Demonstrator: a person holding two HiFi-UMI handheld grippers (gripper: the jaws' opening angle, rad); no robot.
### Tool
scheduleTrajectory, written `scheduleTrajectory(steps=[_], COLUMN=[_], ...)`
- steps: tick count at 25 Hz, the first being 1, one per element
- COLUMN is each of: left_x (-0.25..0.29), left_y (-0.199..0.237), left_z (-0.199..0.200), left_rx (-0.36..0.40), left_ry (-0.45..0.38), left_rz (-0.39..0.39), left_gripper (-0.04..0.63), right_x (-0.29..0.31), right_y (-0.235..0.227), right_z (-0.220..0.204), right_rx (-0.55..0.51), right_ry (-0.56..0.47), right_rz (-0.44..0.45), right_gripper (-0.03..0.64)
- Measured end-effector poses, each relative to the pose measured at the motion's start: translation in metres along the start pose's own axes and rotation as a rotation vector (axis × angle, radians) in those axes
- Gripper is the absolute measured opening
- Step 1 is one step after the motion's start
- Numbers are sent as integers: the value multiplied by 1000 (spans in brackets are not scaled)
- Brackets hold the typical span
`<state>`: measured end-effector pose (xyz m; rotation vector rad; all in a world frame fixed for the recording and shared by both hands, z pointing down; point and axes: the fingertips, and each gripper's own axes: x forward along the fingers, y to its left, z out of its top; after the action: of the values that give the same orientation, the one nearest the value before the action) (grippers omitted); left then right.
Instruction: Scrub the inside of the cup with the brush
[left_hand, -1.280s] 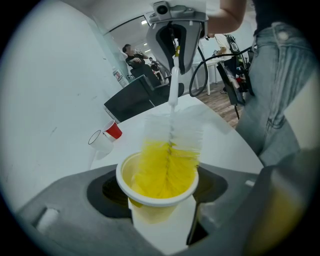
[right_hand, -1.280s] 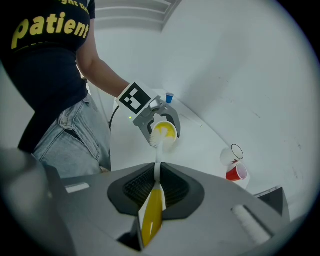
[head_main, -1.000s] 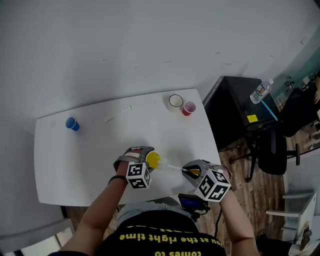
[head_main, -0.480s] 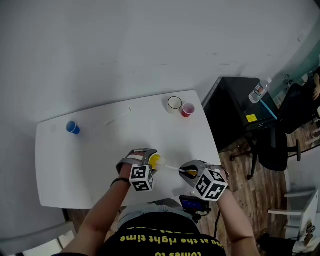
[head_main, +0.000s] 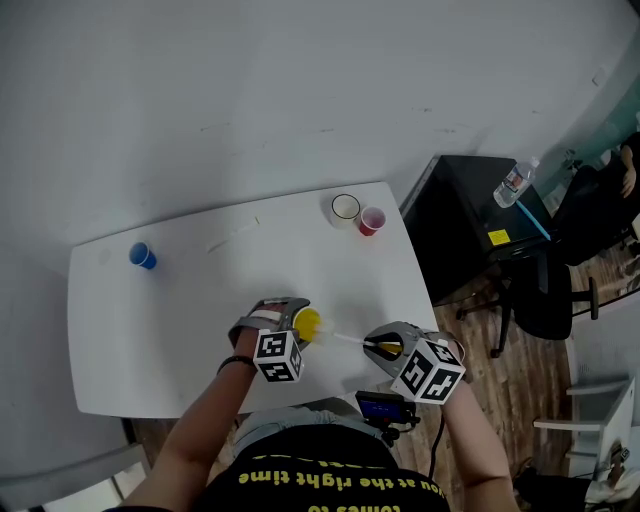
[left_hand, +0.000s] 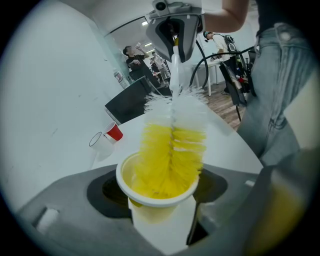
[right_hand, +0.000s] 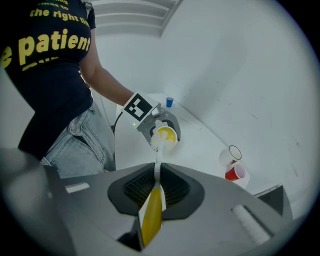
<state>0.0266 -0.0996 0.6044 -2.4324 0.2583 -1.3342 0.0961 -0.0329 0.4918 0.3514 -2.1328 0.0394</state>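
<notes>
Bright, even overhead light, soft shadows on the white desk (head_main: 200, 300); both gripper views bend at dark rounded edges, near parts blurred.

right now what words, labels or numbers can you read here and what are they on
"patient": yellow print on the black t-shirt, right gripper view.
"the right": line above it, cut off.
"at the right time": same t-shirt, upside down in the head view.
Yellow sticker on the black cabinet: too small to read.
Label on the bottle: too small to read.
</notes>
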Motion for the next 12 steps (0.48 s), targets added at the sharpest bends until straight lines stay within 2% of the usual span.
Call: scheduleTrajectory(steps=[12], left_x=[4], left_y=[-6], left_z=[10], left_rx=[16], left_ry=[1], left_rz=[-19], left_gripper=[341], right_x=[9], right_y=[-1], right_z=[4], right_rx=[15], right_ry=[-17], right_rz=[-4], right_gripper=[43])
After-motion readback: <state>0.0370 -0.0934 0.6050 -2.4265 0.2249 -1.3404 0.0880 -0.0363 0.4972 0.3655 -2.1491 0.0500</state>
